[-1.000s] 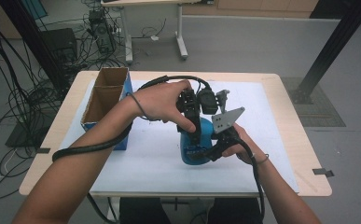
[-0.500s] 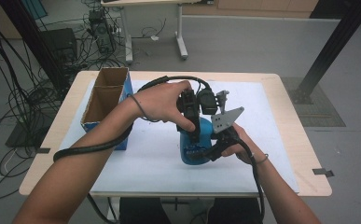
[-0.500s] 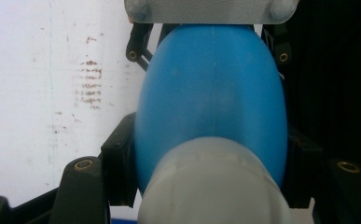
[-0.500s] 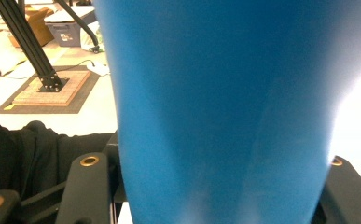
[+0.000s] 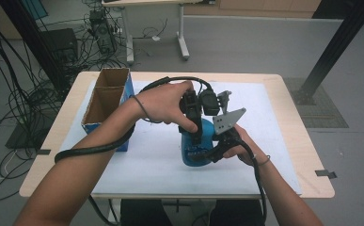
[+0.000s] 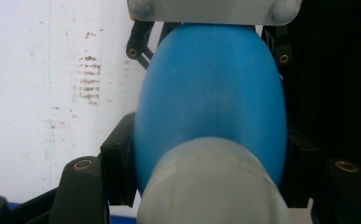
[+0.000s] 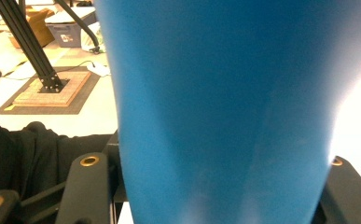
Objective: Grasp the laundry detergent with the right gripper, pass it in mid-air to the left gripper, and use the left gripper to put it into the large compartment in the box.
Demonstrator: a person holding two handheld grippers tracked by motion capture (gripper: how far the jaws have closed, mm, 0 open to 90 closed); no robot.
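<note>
From my seat I see a light wooden bench (image 5: 292, 101) topped with a white mat (image 5: 137, 160), standing on a grey floor (image 5: 264, 42). Black cables (image 5: 15, 94) sprawl at the left, a white-legged desk (image 5: 182, 28) stands behind, and a black frame post (image 5: 335, 47) rises from a brown pad (image 5: 328, 110) at the right

A lab or test workspace with a bare grey floor.
Loose black cables (image 5: 27, 101) sprawl across the floor beside the wooden surface (image 5: 292, 122), a black metal frame post (image 5: 332, 44) stands on a mat, and another desk's white legs (image 5: 182, 33) sit behind.
</note>
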